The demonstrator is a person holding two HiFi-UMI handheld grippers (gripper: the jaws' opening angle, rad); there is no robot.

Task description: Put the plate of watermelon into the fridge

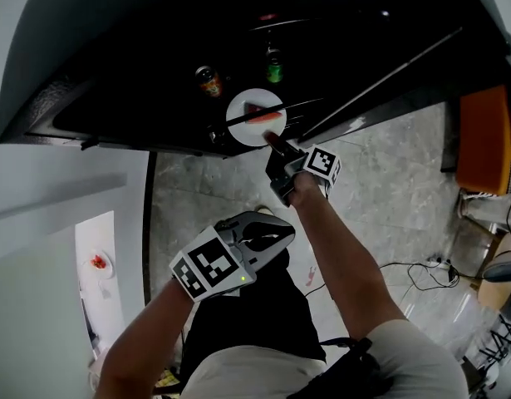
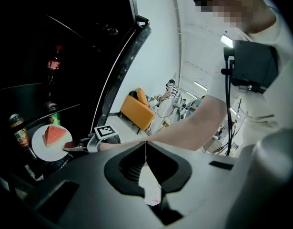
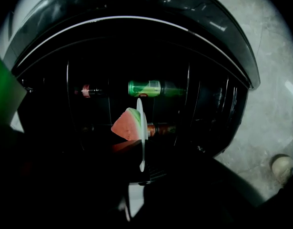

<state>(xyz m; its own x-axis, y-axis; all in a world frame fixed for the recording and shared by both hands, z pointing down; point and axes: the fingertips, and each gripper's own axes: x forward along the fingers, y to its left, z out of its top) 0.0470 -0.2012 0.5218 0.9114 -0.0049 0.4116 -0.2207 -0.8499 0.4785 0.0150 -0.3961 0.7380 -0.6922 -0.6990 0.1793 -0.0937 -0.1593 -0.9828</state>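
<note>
Indoor room with open fridge [image 1: 114, 65], orange sofa [image 2: 136, 109], stone floor [image 1: 405, 189].

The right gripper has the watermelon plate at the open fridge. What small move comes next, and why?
Probably ease the plate down until it sits, then let go. The right gripper is shut on its rim, and the plate is already inside the fridge beside the can. Whether it rests on anything is unclear.

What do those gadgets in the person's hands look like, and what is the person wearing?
The left gripper has a rounded light-grey shell with a tiny green light. The right gripper looks darker. Each carries a white cube printed with black square markers. The person wears a light short-sleeved top.
</note>
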